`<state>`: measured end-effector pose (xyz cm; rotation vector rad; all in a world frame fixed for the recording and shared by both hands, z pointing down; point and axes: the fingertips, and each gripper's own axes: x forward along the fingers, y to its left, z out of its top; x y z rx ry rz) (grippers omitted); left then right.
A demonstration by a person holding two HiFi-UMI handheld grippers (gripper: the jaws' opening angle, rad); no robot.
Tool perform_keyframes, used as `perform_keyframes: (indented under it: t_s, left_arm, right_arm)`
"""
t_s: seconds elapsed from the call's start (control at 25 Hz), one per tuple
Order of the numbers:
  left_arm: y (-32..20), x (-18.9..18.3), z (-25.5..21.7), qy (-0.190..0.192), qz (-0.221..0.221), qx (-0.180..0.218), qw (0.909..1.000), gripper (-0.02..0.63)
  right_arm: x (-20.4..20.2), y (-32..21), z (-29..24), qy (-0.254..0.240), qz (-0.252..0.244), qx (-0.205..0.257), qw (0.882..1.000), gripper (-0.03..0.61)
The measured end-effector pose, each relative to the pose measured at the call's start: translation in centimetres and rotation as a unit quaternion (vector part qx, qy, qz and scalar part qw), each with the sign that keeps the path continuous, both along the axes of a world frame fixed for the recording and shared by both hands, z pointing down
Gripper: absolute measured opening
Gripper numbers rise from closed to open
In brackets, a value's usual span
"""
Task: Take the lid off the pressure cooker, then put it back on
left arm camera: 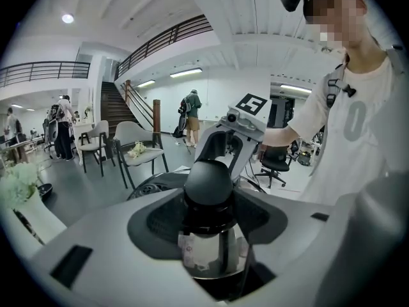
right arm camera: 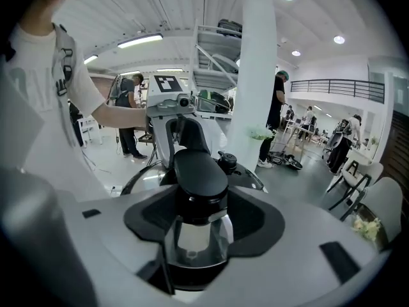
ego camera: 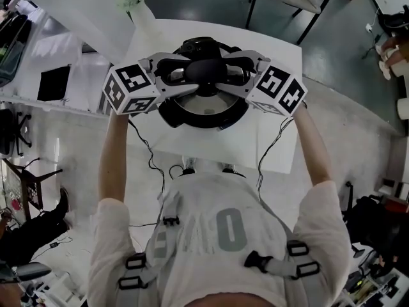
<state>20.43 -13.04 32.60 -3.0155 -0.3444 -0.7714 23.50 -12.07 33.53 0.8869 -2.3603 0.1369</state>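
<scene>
Cooker: The round black-bodied pressure cooker (ego camera: 171, 115) stood on the white table (ego camera: 281, 142), in the upper middle of the head view.
Lid: The shiny steel lid (ego camera: 206, 104) lay over the cooker's mouth. No view showed whether it sat locked or was just clear of the rim.
Handle: A black domed plastic handle (ego camera: 204, 69) on a bright metal bracket rose from the lid's centre, directly between the two grippers.
Left gripper: The left gripper (ego camera: 186, 74) came in from the left of the frame. Its jaws were closed on the handle, with the dark pads hugging the neck just under the dome.
Right gripper: The right gripper (ego camera: 223, 74) met it from the opposite side and was clamped on the same handle in the same way.
Handling: The lid looked stiff and probably heavy for its size. Its polished steel was likely slippery, and the plastic dome offered better purchase.
Where to hold: The narrow neck beneath the dome seemed the best place, since the dome's overhang would stop the pads sliding upward.
Risk: Uneven effort between the two sides could tilt the lid and jam it against the rim.
</scene>
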Motion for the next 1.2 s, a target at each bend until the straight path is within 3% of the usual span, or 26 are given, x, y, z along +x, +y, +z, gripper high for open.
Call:
perform_keyframes:
  t_s: [0.16,0.4,0.72,0.92,1.12,1.2]
  left_arm:
    - [0.1,0.0,0.0,-0.001,-0.006,0.000,1.0000,0.241]
    - [0.1,0.0,-0.3,-0.017,-0.011,0.021,0.9996,0.241]
    - [1.5,-0.6,-4.6,0.026,-0.020,0.050,0.9982,0.241]
    - [1.3,-4.3,-6.6,0.025,-0.039,0.081,0.9956,0.241]
    - [1.6,-6.1,-6.7,-0.008,-0.077,0.104,0.9915,0.241]
    - [1.4,-9.1,-6.7,-0.010,-0.095,0.103,0.9902,0.241]
  right_arm:
    - [-0.2,0.0,0.2,-0.045,-0.017,-0.022,0.999,0.247]
    - [-0.2,-0.1,-0.3,-0.053,-0.019,0.002,0.998,0.241]
    - [-0.7,1.3,-4.5,-0.064,-0.020,0.052,0.996,0.241]
    - [-4.5,0.9,-6.7,-0.038,-0.025,0.078,0.996,0.241]
    - [-6.4,1.1,-6.9,-0.036,-0.048,0.084,0.995,0.241]
    - [-9.3,0.8,-6.8,-0.043,-0.062,0.082,0.994,0.241]
